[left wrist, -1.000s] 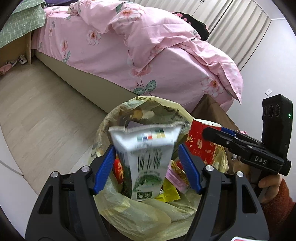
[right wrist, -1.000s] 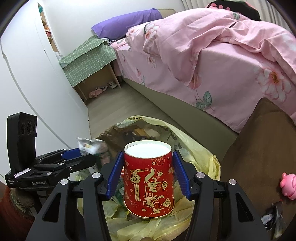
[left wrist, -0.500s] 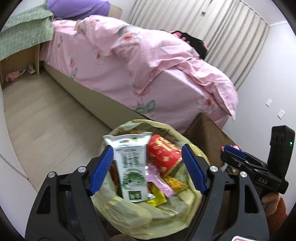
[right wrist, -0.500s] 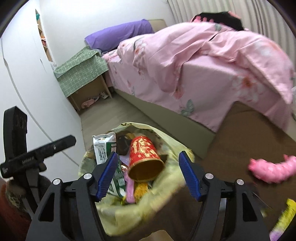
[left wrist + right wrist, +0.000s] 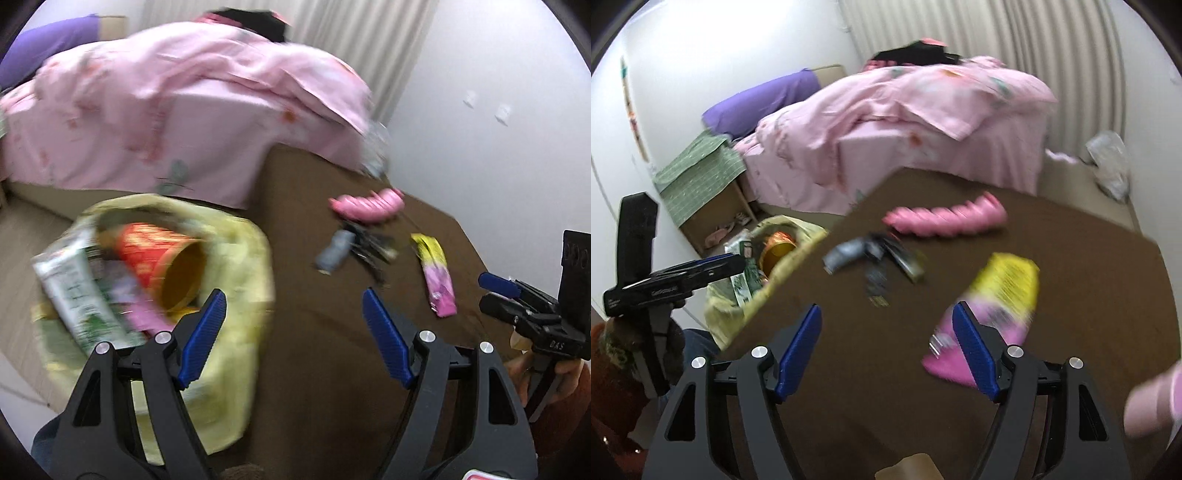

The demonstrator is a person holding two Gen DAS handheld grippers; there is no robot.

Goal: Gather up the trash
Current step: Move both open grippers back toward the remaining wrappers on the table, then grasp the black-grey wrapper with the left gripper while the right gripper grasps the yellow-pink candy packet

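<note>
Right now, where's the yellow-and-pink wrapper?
The yellow-and-pink wrapper lies flat on the brown table, right of the keys and in front of the pink toy, its pink end behind the right gripper's right finger.

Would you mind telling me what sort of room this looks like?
Most likely a bedroom: a bed with a pink floral duvet, a purple pillow at its head, and a small bedside cabinet under a green cloth.
</note>
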